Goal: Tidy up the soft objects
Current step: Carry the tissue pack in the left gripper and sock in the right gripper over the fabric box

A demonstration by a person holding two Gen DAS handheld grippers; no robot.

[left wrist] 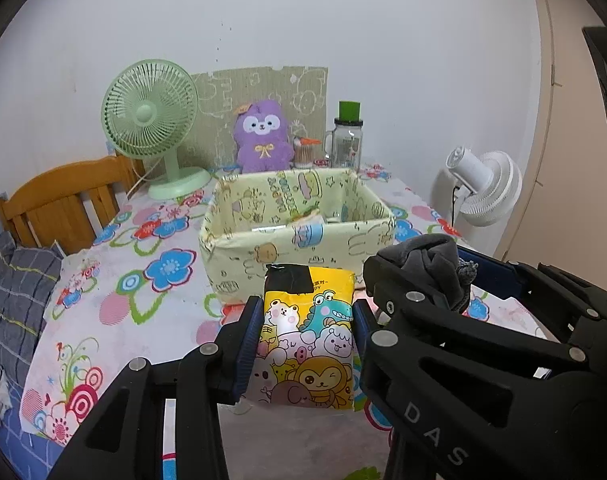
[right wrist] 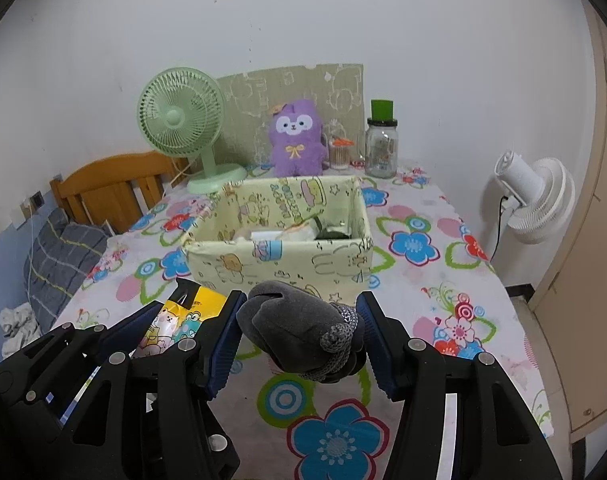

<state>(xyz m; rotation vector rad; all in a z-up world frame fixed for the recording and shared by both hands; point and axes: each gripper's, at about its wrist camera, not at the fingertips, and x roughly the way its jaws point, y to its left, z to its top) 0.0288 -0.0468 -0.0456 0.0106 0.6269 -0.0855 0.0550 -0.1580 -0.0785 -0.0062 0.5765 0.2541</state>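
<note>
Left hand-held gripper [left wrist: 305, 334] clamps a yellow cartoon-printed soft packet [left wrist: 307, 344] and right hand-held gripper [right wrist: 299, 334] clamps a grey bundled fabric pouch [right wrist: 299, 332], both raised above the floral-clothed table [right wrist: 443, 280] short of the pale-yellow fabric storage box [right wrist: 279, 258], presumably their destination.

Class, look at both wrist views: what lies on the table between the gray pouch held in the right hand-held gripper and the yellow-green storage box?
Nothing: only bare flowered tablecloth separates the gray pouch from the storage box, clearest in the right wrist view.
</note>
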